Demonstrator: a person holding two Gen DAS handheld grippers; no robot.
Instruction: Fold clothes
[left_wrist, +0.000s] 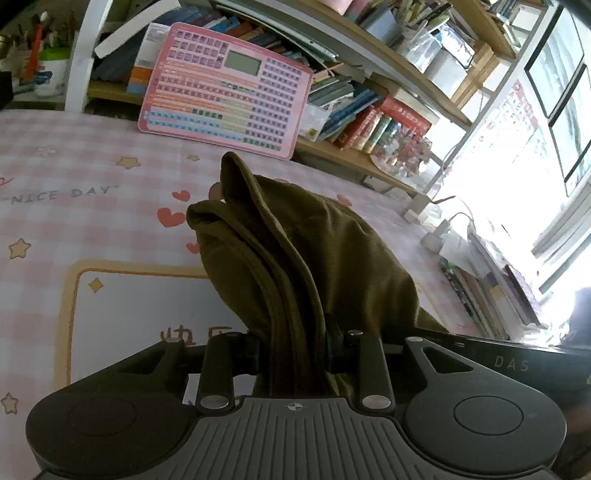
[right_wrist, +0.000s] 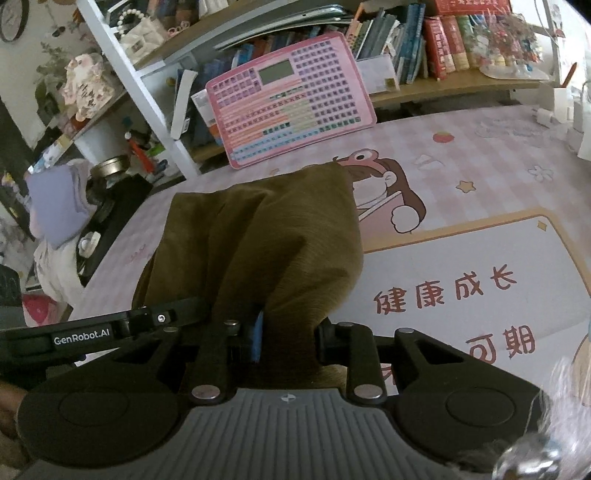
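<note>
Between both pairs of tongs, left tongs (left_wrist: 291, 350) and right tongs (right_wrist: 288, 341) each clamped on bunched olive garment (left_wrist: 295, 251), lifted off the pink counter (left_wrist: 92, 177) ahead; soft, light, floppy, probably best gripped at hems or corners.

Table (right_wrist: 480, 155) covered with pink checked cartoon mat. Pink chart board (left_wrist: 225, 88) leaned against wooden bookshelf (right_wrist: 443, 86) crowded with books. White shelf post (right_wrist: 133, 81) at left. Window (left_wrist: 557, 110) at right, daylight glare strong.
</note>
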